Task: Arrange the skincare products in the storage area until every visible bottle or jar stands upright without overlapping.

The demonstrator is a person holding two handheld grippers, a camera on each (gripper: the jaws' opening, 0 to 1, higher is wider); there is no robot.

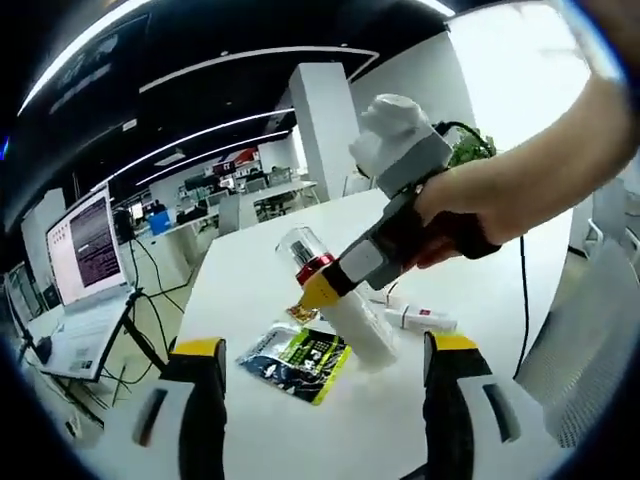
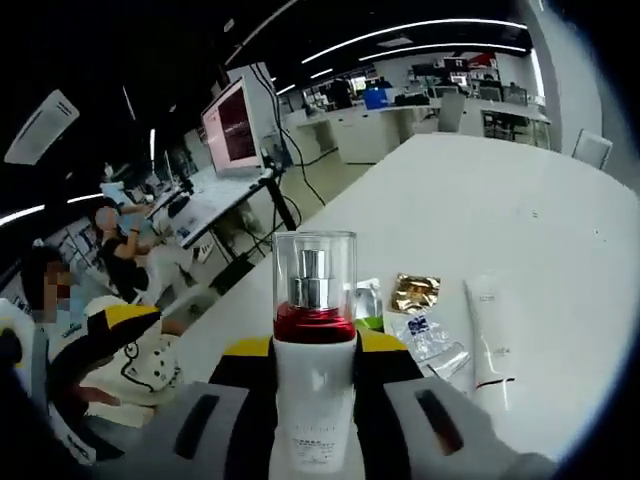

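**Right gripper carries the pump bottle over the table**

The right gripper (image 2: 315, 400) has its jaws closed on the white body of the pump bottle (image 2: 314, 340), which rises straight up between them with its red collar and clear cap above the jaw tips — a low grip, probably chosen so the base can be set down flat. In the left gripper view the same right gripper (image 1: 322, 290) reaches in from the right, held by a person's hand (image 1: 470, 215), and the bottle (image 1: 335, 295) leans steeply over the white table (image 1: 260, 420), so it is not yet standing.

The left gripper (image 1: 320, 385) hangs back with its jaws wide apart and nothing between them, apparently waiting for its turn.

Just beyond the left jaws lies a flat green-and-black sachet (image 1: 296, 357), and a small white tube (image 1: 420, 319) rests past the bottle. Ahead of the right jaws sit a gold foil sachet (image 2: 414, 292) and a long white tube (image 2: 490, 335), both lying flat — the tubes look like the remaining work.
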